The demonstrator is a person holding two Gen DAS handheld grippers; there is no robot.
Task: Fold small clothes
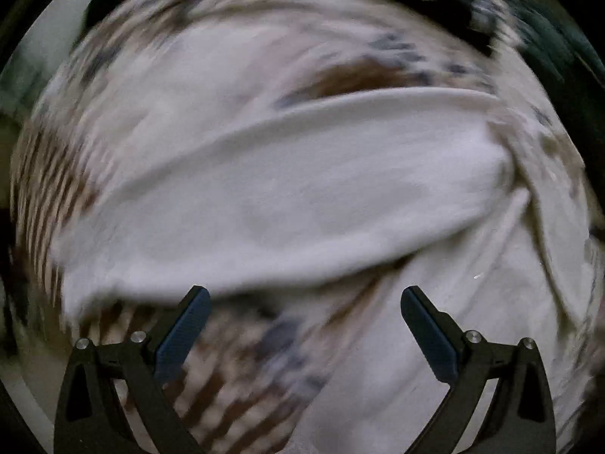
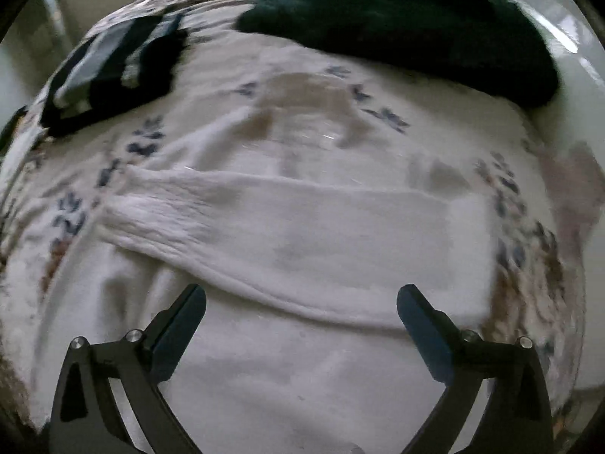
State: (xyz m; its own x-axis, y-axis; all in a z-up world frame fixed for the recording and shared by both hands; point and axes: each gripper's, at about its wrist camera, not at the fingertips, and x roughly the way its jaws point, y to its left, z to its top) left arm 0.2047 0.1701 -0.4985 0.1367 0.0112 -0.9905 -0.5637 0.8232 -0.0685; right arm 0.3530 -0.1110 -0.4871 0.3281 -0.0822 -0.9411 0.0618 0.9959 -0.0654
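The left hand-held gripper (image 1: 304, 302) hangs over the white garment (image 1: 287, 196) with its jaws spread wide and nothing between its blue pads (image 1: 185, 331). Its view is heavily smeared, so little detail can be read, but the pale cloth shows as a broad folded band running across the middle of the picture, with a rounded fold edge along its upper side. Around it lies the patterned bedspread (image 1: 49, 196), brown stripes at the left and below the fingers, bluish marks near the top.

The right hand-held gripper (image 2: 300, 300) also stands fully open and empty, its fingertips just above the near edge of the white garment (image 2: 302, 234). From this side the garment is clearer: a ribbed, soft-looking piece folded over on itself, the folded layer lying across the middle as a wide strip, more white cloth spreading toward the camera beneath the fingers. It rests on the bedspread (image 2: 143, 140), whose blue leaf-like print and tan patches show all around it.

At the far left of the bed sits a dark and grey striped piece of clothing (image 2: 109, 72), well apart from the white one. Along the far edge lies a dark green bundle of cloth (image 2: 397, 26), larger and bunched up.
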